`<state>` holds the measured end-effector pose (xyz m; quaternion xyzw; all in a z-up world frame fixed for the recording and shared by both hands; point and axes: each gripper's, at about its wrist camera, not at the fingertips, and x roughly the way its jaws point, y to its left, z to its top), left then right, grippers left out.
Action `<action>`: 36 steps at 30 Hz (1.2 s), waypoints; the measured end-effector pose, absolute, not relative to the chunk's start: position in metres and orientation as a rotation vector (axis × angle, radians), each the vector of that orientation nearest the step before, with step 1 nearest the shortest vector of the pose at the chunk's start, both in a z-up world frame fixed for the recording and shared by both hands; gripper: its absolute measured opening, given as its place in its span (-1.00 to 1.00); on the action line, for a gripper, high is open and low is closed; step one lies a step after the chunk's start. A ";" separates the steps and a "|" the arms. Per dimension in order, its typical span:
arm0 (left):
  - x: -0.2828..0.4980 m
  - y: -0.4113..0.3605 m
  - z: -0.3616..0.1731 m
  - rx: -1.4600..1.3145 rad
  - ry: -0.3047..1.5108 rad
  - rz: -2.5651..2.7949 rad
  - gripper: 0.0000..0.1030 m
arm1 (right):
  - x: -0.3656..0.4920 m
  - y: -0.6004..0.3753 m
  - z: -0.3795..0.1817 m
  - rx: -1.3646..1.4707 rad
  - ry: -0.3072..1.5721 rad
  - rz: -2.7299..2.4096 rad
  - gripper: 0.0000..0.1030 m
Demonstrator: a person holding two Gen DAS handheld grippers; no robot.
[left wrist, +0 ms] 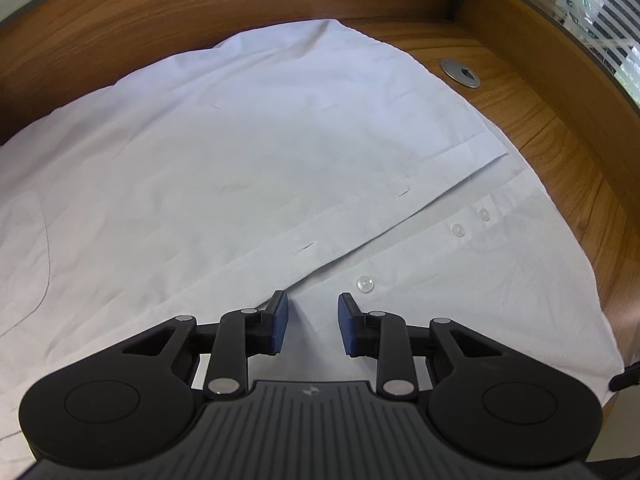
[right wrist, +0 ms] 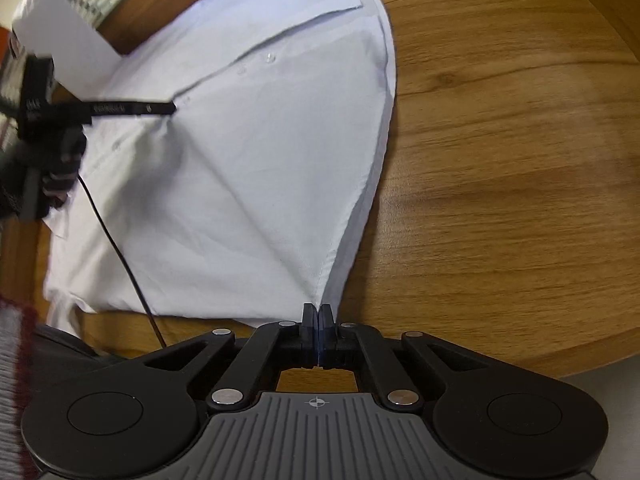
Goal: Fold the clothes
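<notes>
1. Worktop [right wrist: 500, 160]: wood grain, brown. It carries everything, and a raised wooden edge runs along the far side in your left wrist view.
2. Shirt [left wrist: 240, 160]: white, buttoned type, spread flat over most of the worktop. One front panel lies diagonally over the other. In your right wrist view the shirt [right wrist: 240, 180] shows a long diagonal crease, and its hem comes to a point at the near edge.
3. Your left tongs [left wrist: 312, 320]: jaws stand apart with a clear gap and nothing between the blue pads. They sit low over the shirt, right at the edge of the overlapping placket. In the right wrist view the same left tongs [right wrist: 170, 107] reach in from the left, tips on the fabric near the buttons; the picture is blurred there.
4. Your right tongs [right wrist: 318, 316]: jaws pressed together, pinching the pointed hem corner of the shirt at the near edge of the worktop.
5. Cable [right wrist: 120, 256]: thin, black, trailing across the shirt from the left tool toward the near edge.
6. Grommet [left wrist: 460, 73]: round metal cable port set in the worktop, just beside the shirt's far right edge.
7. Buttons [left wrist: 365, 283]: clear, in a row on the lower panel, just ahead of the left tongs. Two buttonholes show on the upper placket.
</notes>
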<state>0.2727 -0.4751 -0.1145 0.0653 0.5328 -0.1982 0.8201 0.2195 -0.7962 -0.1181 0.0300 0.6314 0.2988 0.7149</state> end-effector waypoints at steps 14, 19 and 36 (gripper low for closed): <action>0.206 -0.427 -0.073 0.024 1.051 -0.347 -0.18 | 0.242 -0.754 -0.067 -0.182 1.131 0.725 -0.21; 0.141 -0.396 -0.076 0.047 1.096 -0.321 -0.18 | 0.246 -0.720 -0.085 -0.253 1.154 0.829 -0.21; 0.058 -0.326 -0.090 -0.100 1.164 -0.052 -0.09 | 0.222 -0.715 -0.112 -0.456 1.224 0.951 -0.20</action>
